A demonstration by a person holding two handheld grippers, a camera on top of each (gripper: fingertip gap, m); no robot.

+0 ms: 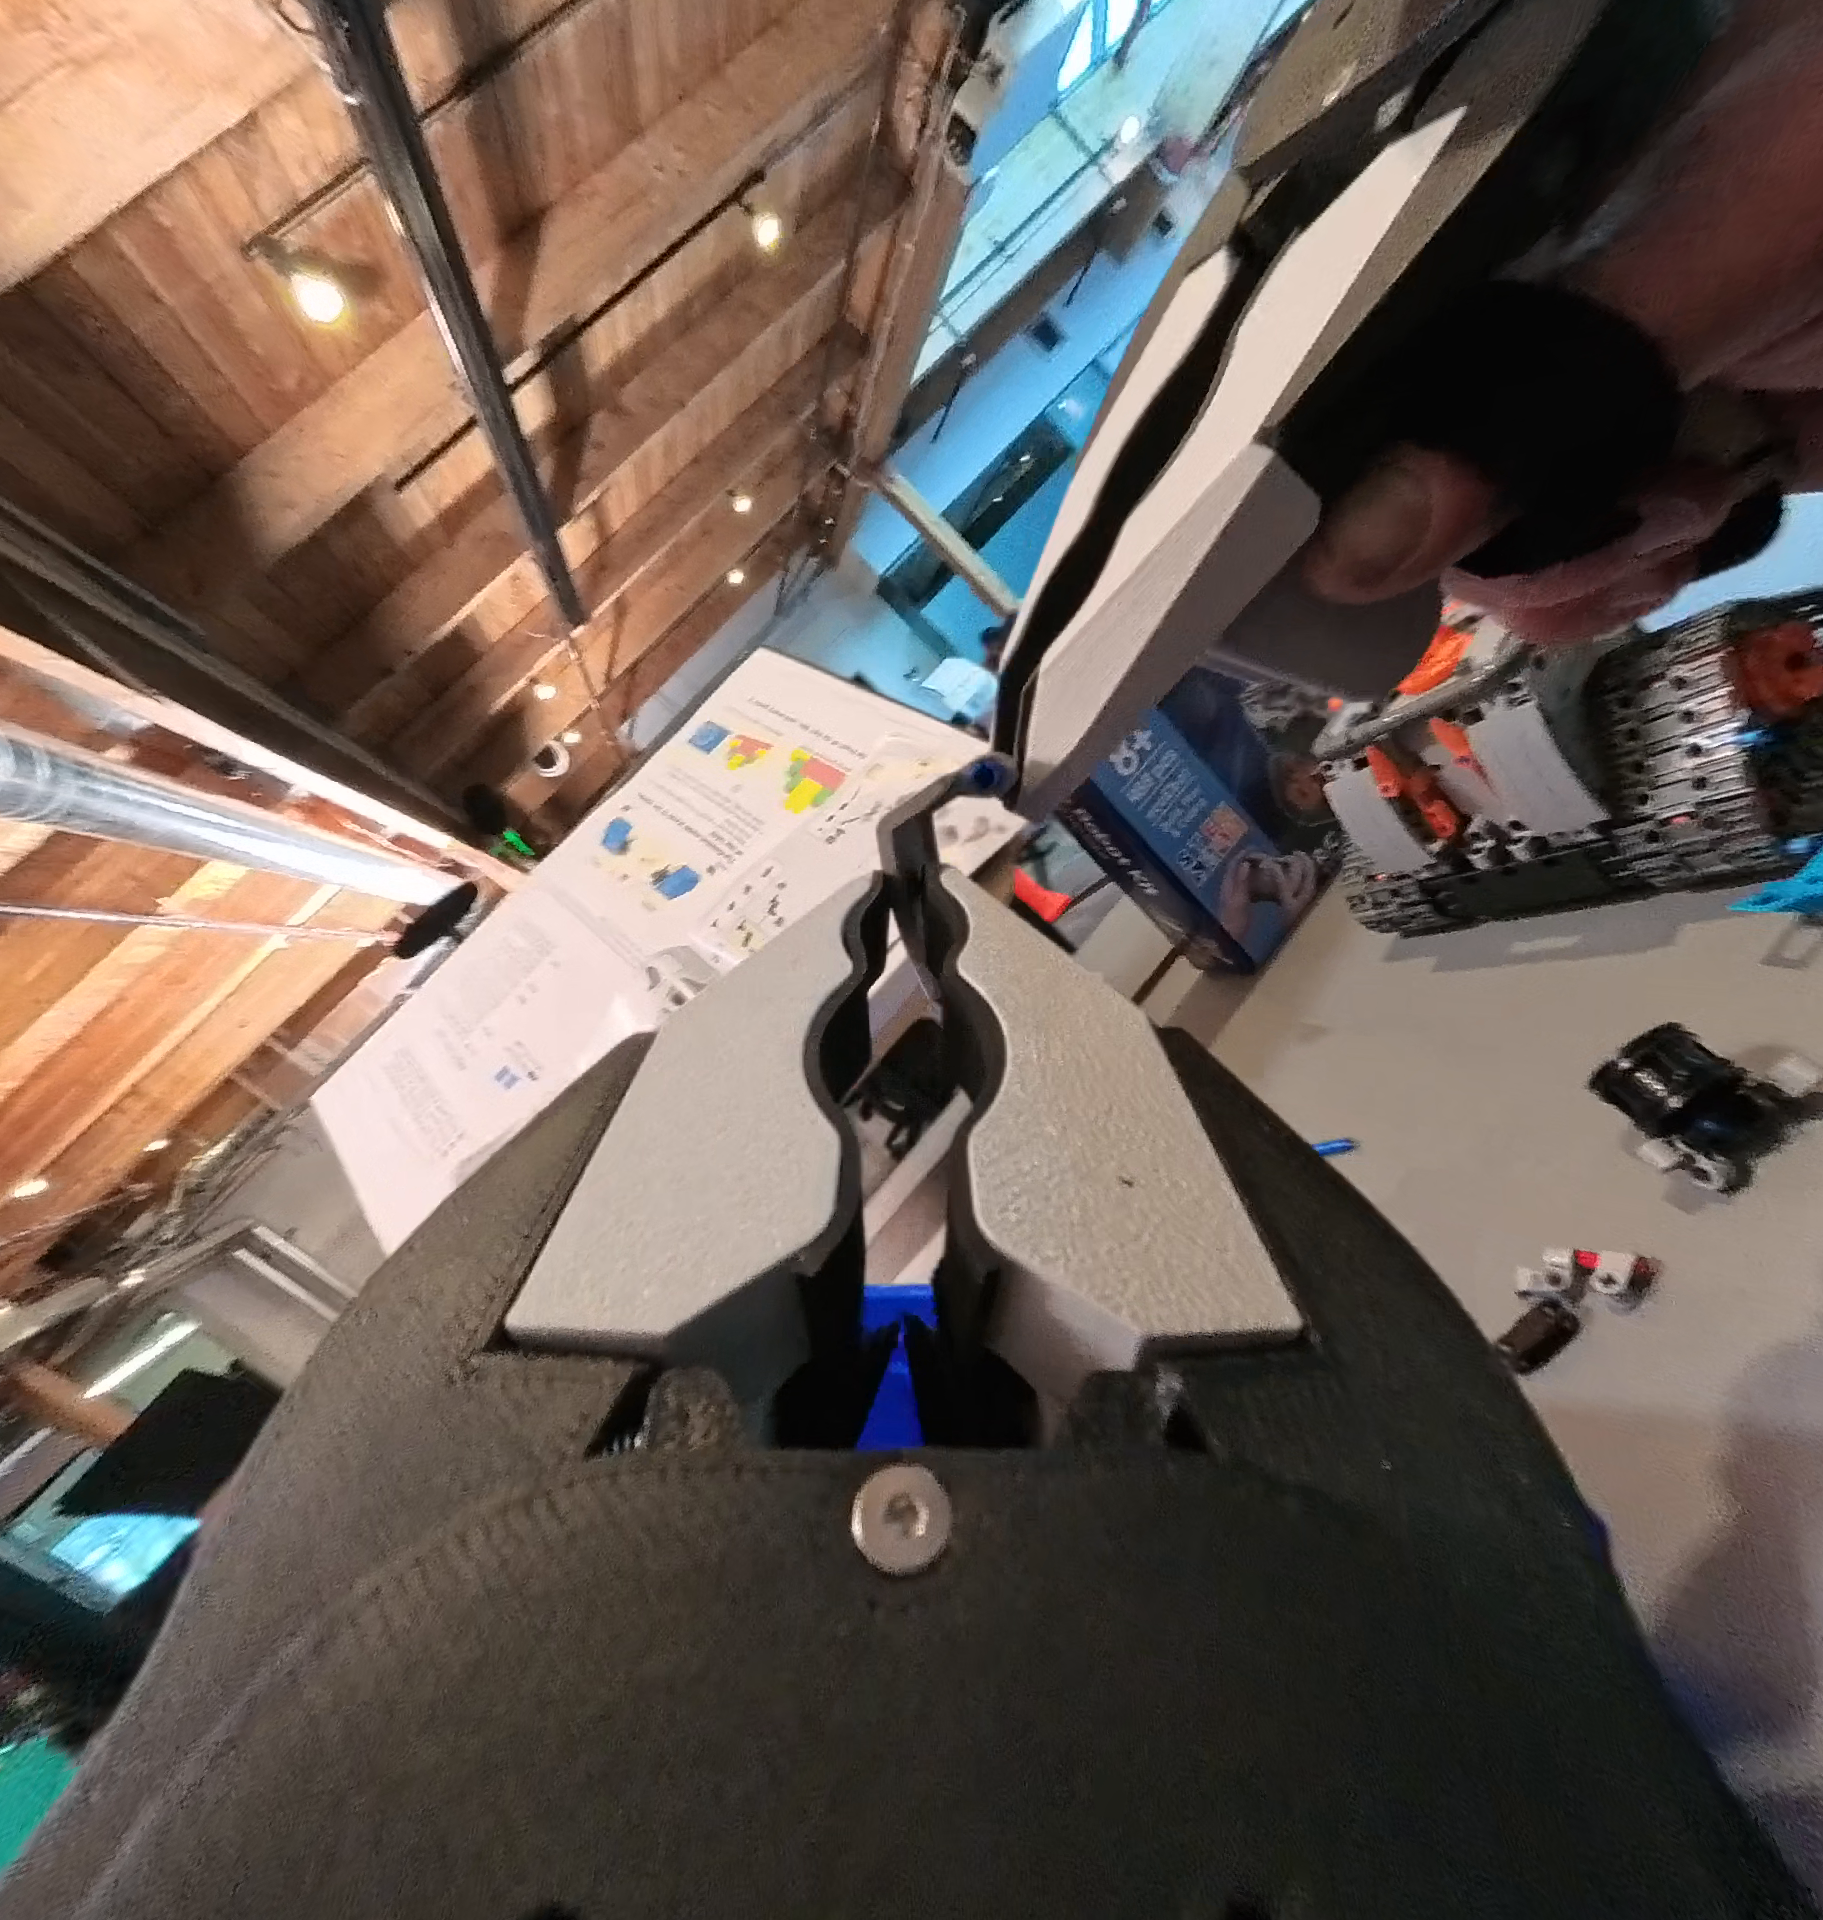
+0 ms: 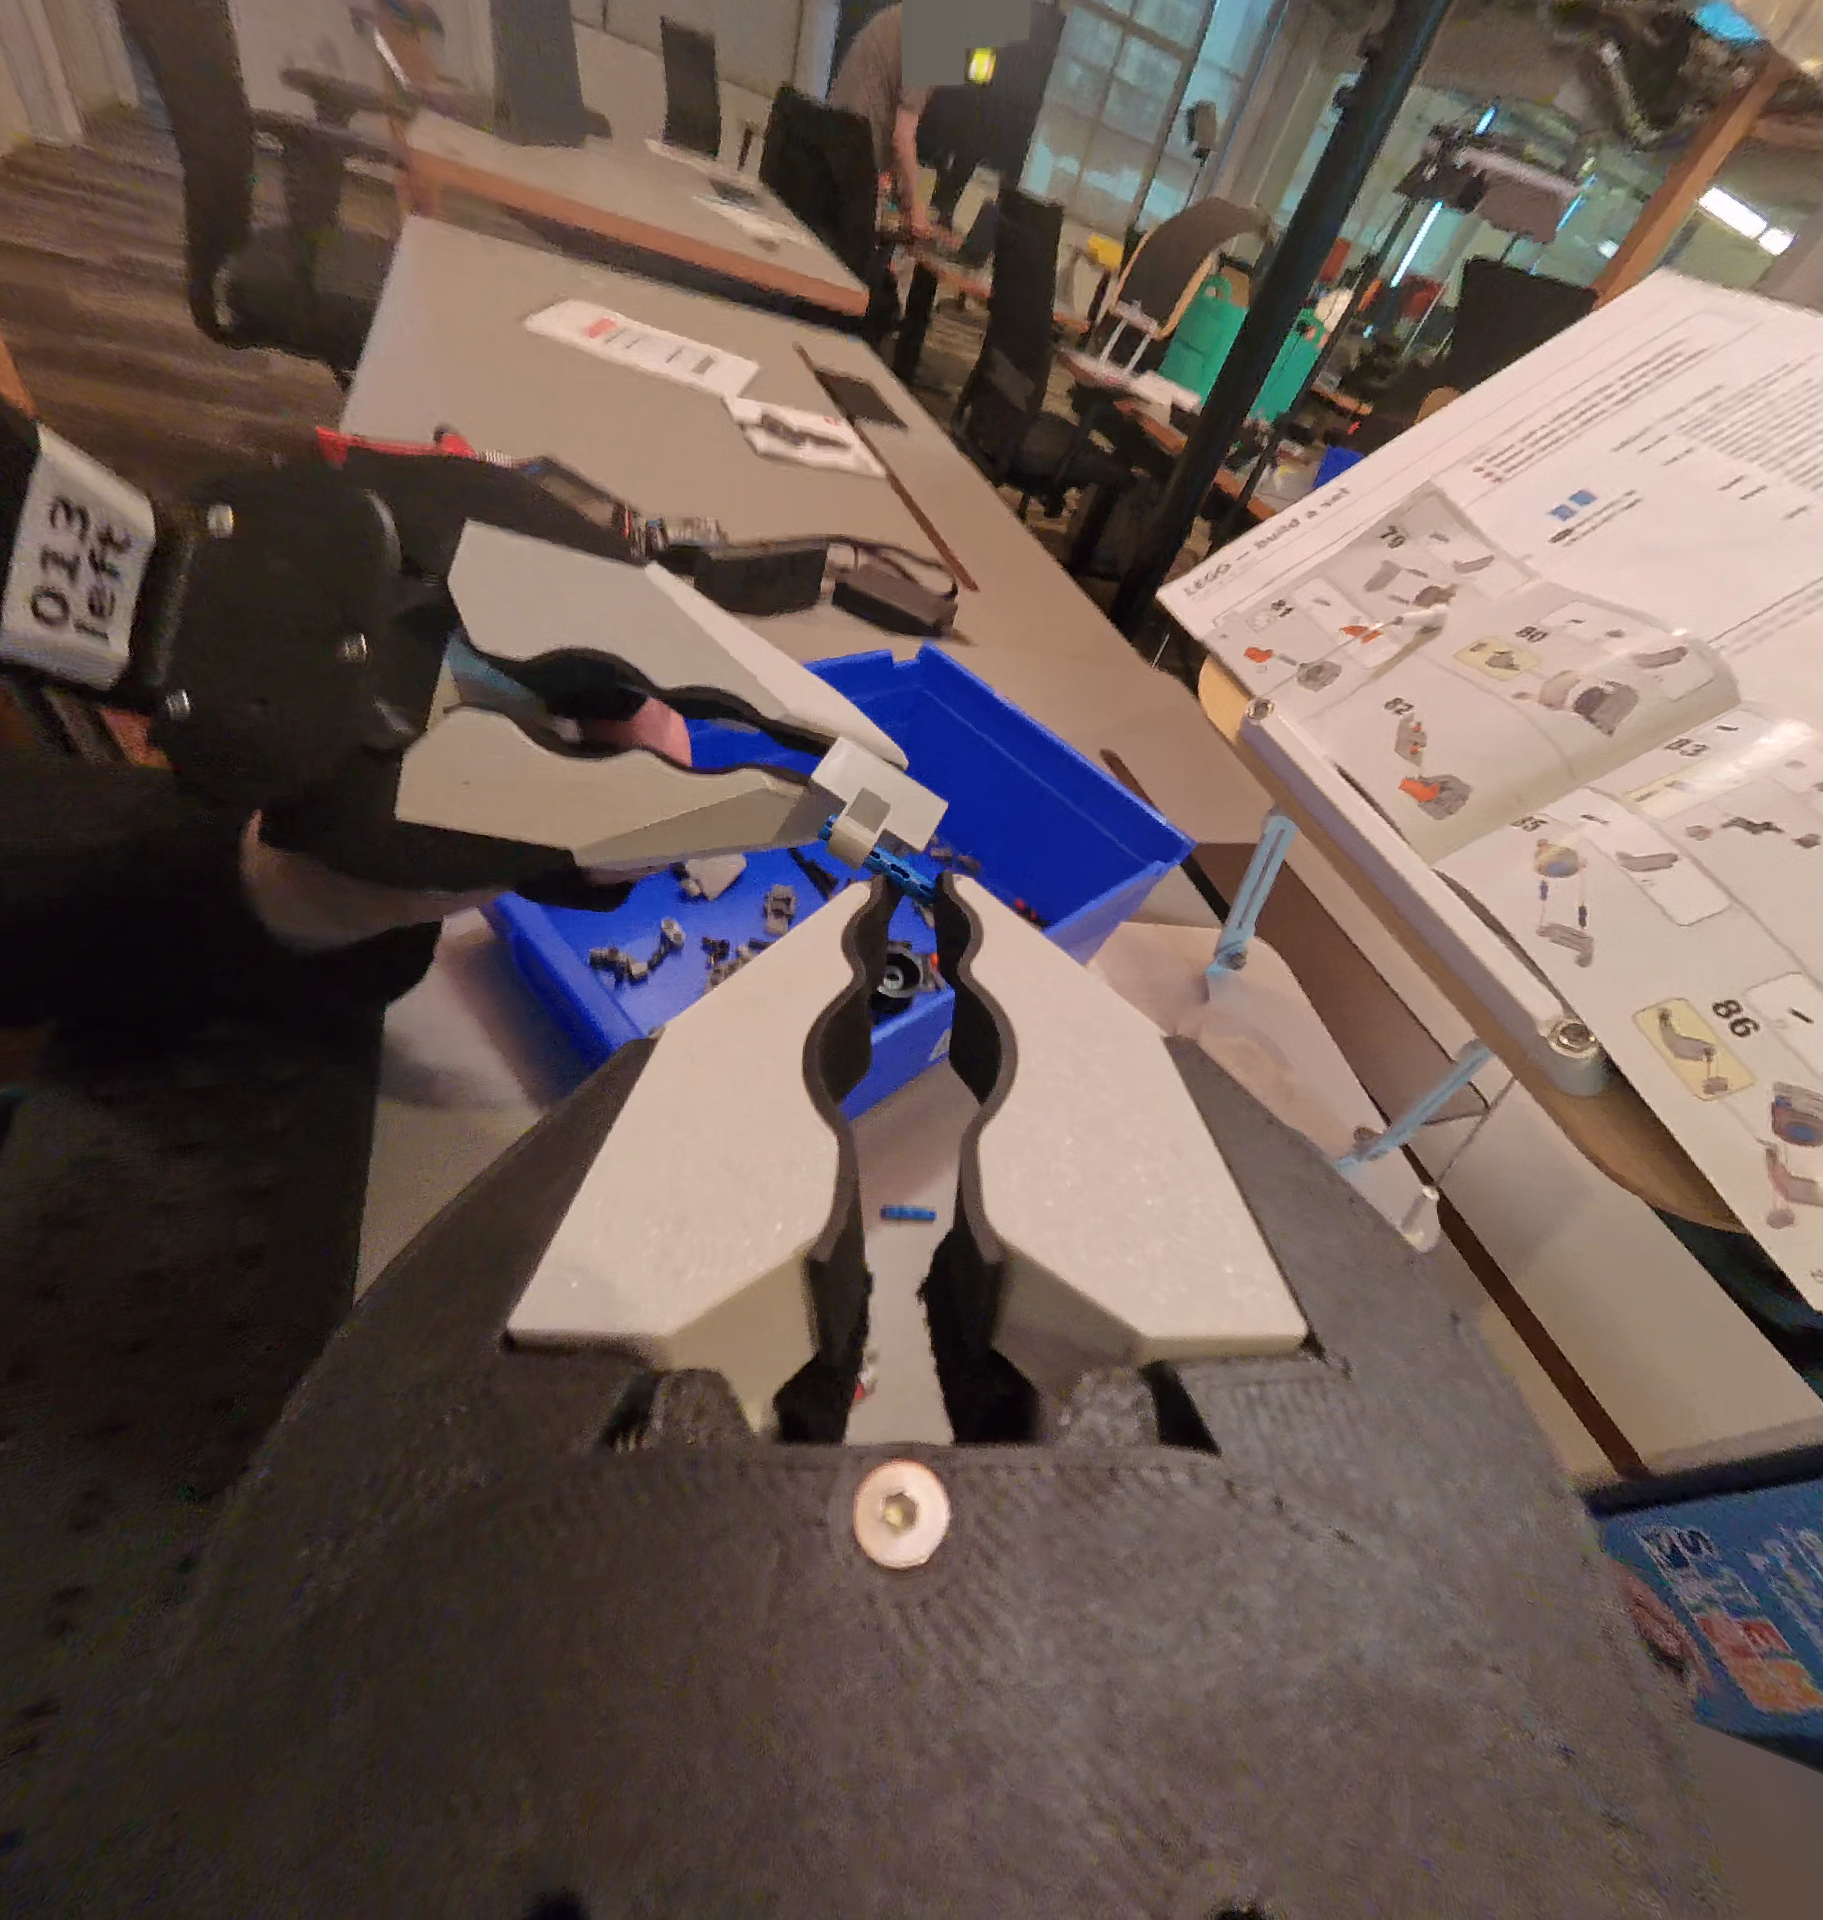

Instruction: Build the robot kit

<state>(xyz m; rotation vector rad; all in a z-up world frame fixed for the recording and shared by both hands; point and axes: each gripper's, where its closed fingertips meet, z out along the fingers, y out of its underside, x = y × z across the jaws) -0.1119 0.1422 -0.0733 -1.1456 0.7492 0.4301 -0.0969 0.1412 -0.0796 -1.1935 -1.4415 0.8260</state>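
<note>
Your left claw (image 2: pixel 829 805) at centre left of the right wrist view has grey fingers on a black body and grips a light grey brick part (image 2: pixel 876 795) with a blue pin (image 2: pixel 891 864) below it. Your right claw (image 2: pixel 909 902) shows the same grey and black. Behind them sits a bright blue bin (image 2: pixel 1042 790) holding dark grey pieces. The surface (image 2: pixel 616 436) is plain grey. At right, the white instruction sheet (image 2: pixel 1572 665) carries grey, orange and yellow diagrams.
</note>
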